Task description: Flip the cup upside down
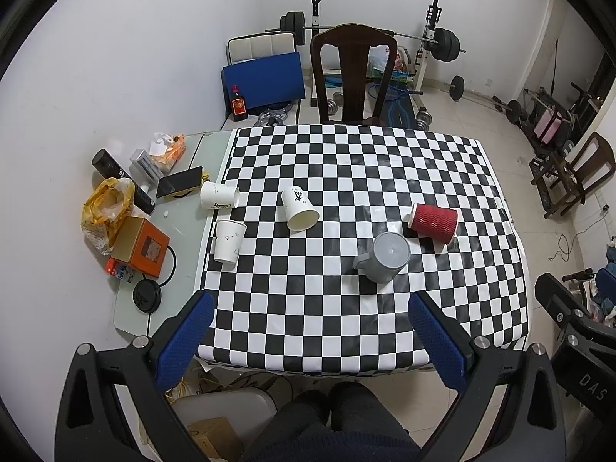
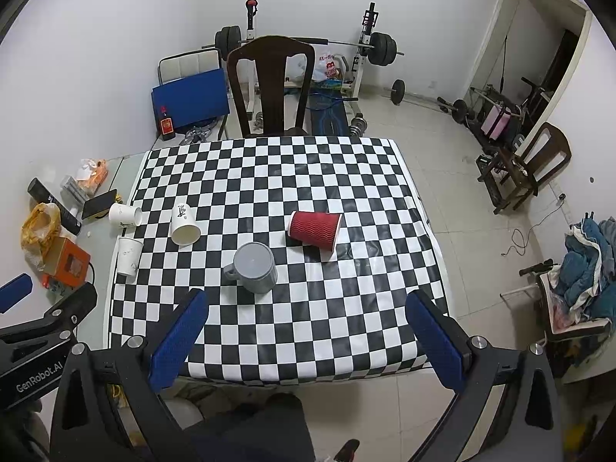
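A grey mug (image 1: 383, 256) (image 2: 254, 267) stands upside down on the checkered table, handle to the left. A red ribbed paper cup (image 1: 434, 222) (image 2: 315, 230) lies on its side behind it to the right. A white paper cup (image 1: 299, 208) (image 2: 184, 224) lies on its side with its mouth toward me. Another white cup (image 1: 218, 195) (image 2: 125, 215) lies at the cloth's left edge, and a third (image 1: 229, 240) (image 2: 129, 256) stands upright there. My left gripper (image 1: 310, 340) and right gripper (image 2: 308, 340) are both open and empty, held above the table's near edge.
The checkered cloth (image 1: 346, 177) covers most of the table. Clutter sits on the bare left strip: an orange box (image 1: 140, 247), a phone (image 1: 179, 181), a yellow bag (image 1: 102, 208), a dark bottle (image 1: 238, 104). A wooden chair (image 1: 352, 73) stands behind the table. Gym weights line the back wall.
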Motion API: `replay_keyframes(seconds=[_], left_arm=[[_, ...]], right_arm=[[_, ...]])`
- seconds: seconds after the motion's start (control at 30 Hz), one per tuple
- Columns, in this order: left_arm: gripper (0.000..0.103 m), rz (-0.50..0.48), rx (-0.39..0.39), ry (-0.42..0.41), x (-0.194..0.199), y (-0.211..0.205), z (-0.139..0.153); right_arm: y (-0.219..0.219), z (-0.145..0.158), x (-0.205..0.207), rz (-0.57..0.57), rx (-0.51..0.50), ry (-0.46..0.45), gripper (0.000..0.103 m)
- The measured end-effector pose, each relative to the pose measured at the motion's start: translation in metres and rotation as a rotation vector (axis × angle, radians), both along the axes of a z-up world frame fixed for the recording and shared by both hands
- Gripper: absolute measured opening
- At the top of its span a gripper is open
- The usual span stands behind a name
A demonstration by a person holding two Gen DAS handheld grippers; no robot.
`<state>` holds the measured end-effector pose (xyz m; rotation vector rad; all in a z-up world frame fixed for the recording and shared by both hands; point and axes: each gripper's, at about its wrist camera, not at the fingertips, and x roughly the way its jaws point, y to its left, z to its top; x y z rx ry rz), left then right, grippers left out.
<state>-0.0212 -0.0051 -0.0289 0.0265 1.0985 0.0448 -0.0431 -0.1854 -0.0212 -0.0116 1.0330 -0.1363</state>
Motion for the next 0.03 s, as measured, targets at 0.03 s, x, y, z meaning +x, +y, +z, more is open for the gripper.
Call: replay_keyframes(seconds=[0.03], left_arm=[[0.103,-0.003,0.0,0.002,0.0003,0.0001,-0.0004]], right_arm=[[-0.0003,-0.0001,0.0009,0.001,0.001,0.0,0.103]])
